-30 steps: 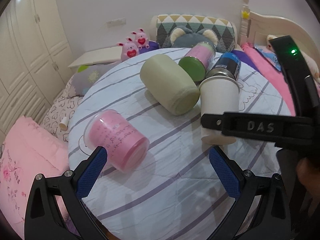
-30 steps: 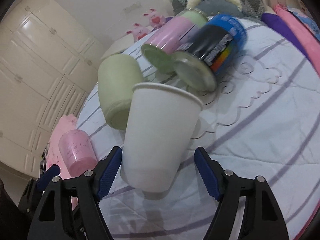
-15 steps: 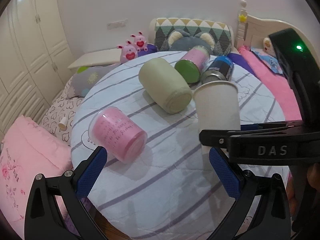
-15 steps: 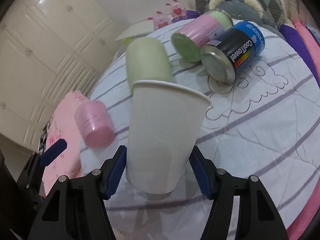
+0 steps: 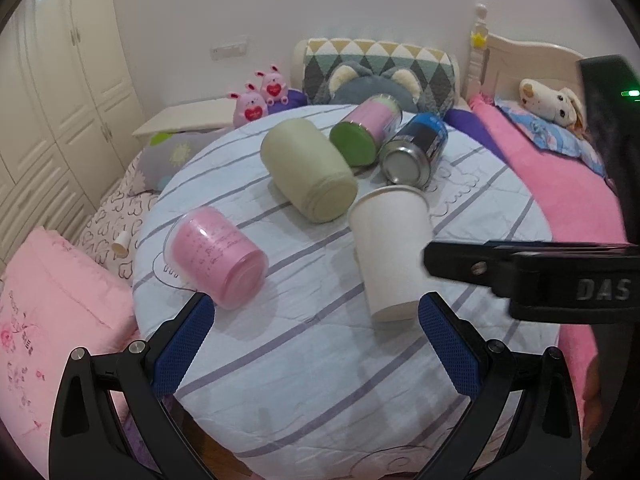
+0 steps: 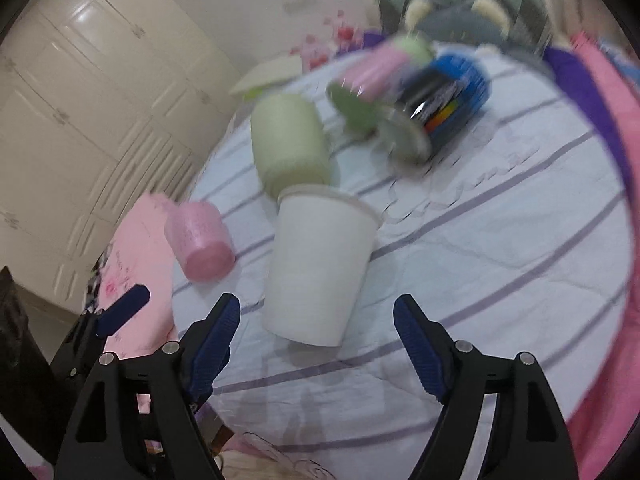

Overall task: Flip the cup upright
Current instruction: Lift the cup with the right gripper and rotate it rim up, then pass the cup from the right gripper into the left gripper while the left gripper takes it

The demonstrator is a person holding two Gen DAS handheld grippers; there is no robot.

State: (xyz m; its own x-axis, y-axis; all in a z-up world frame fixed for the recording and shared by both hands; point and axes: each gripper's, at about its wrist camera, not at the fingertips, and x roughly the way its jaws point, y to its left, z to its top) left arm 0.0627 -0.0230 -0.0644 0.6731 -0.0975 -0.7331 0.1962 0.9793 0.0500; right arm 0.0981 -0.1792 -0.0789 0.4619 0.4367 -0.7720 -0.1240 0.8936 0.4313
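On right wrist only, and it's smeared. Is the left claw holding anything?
Observer: No. The left wrist view shows the left claw open, with nothing between its pads. A pink cup lies on its side just ahead of its left finger.
Operator: Is the right unit powered?
Observer: A green light is lit on the housing behind the right claw.
Operator: What's the blue blur at the back?
Observer: A blue can on its side, silver end toward the camera, beside a pink jar with a green lid.
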